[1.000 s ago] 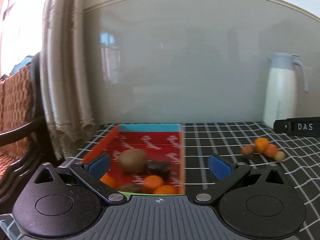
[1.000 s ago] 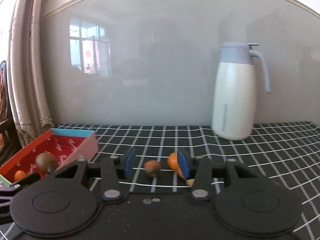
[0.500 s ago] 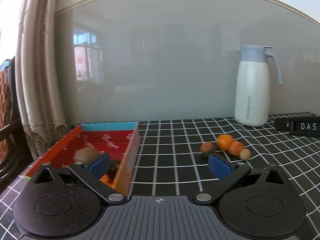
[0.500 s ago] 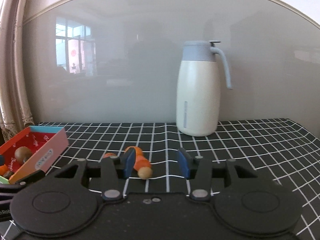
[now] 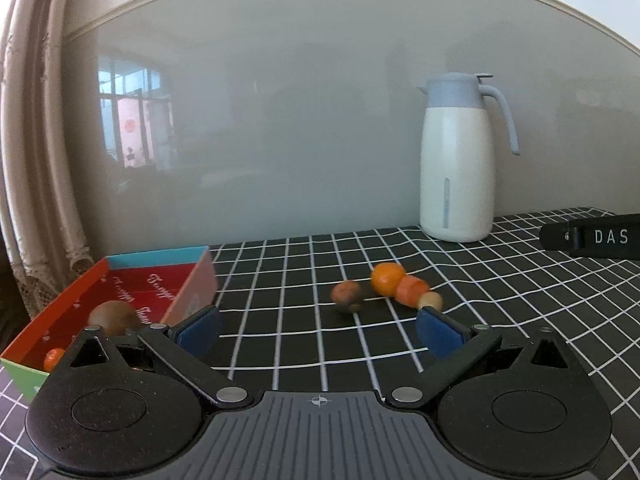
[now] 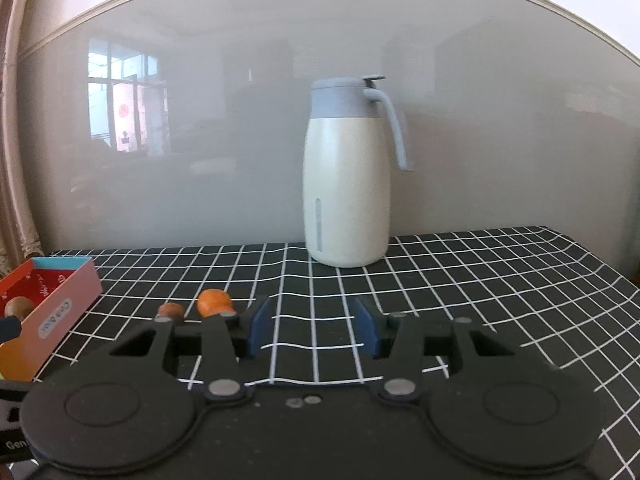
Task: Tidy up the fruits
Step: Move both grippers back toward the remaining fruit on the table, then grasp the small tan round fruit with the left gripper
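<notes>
A red box (image 5: pixel 132 284) with a kiwi (image 5: pixel 112 317) and small orange fruits inside stands at the left; it also shows in the right wrist view (image 6: pixel 52 300). On the checked cloth lie a brown fruit (image 5: pixel 346 296), an orange (image 5: pixel 387 278), an orange-red piece (image 5: pixel 412 290) and a small tan fruit (image 5: pixel 430 301). My left gripper (image 5: pixel 318 330) is open and empty, just short of these fruits. My right gripper (image 6: pixel 312 326) is open and empty; the brown fruit (image 6: pixel 171 312) and orange (image 6: pixel 215 301) lie to its left, partly hidden by its finger.
A white jug with a grey-blue lid (image 5: pixel 460 160) stands at the back by the grey wall, also in the right wrist view (image 6: pixel 347 176). A black bar marked DAS (image 5: pixel 592 236) lies at the right. A curtain (image 5: pixel 36 160) hangs at the left.
Both grippers have swung right. The left one left the box and now faces the loose fruits. The right one has passed the fruits, which now lie to its left.
</notes>
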Demonstrator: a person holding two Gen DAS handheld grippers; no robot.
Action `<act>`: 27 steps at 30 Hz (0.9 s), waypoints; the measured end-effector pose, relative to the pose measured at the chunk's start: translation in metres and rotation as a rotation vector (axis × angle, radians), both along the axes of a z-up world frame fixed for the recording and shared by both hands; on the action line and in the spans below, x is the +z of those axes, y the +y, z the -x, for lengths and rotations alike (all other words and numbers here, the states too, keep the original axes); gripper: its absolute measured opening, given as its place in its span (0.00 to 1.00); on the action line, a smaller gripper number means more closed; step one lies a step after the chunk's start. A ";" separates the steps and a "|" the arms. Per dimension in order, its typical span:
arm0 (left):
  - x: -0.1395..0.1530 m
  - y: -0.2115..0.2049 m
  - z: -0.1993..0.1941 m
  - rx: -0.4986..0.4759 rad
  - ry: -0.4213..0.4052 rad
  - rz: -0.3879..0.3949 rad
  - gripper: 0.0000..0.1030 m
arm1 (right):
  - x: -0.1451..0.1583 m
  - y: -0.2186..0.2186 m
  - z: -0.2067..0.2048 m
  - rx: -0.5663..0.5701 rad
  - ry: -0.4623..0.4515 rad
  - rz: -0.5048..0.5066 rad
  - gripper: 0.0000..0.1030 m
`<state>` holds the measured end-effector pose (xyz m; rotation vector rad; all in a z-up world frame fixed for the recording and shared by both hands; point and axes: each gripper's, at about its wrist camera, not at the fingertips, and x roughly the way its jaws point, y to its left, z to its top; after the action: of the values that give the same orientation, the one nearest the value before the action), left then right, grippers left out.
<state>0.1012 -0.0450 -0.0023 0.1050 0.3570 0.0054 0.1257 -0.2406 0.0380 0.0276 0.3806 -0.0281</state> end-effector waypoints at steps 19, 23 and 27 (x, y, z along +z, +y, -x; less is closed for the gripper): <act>-0.017 -0.066 -0.026 -0.076 0.032 -0.019 1.00 | -0.010 -0.058 0.004 -0.112 0.023 -0.035 0.44; -0.021 -0.079 -0.035 -0.073 0.041 0.001 0.99 | -0.013 -0.074 0.004 -0.139 0.028 -0.046 0.44; -0.023 -0.087 -0.045 -0.064 0.061 0.044 0.82 | -0.017 -0.086 0.000 -0.160 0.039 -0.056 0.44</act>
<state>0.1466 -0.1319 -0.0252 0.0737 0.4146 -0.0694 0.1252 -0.3269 0.0210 0.1129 0.4174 -0.1761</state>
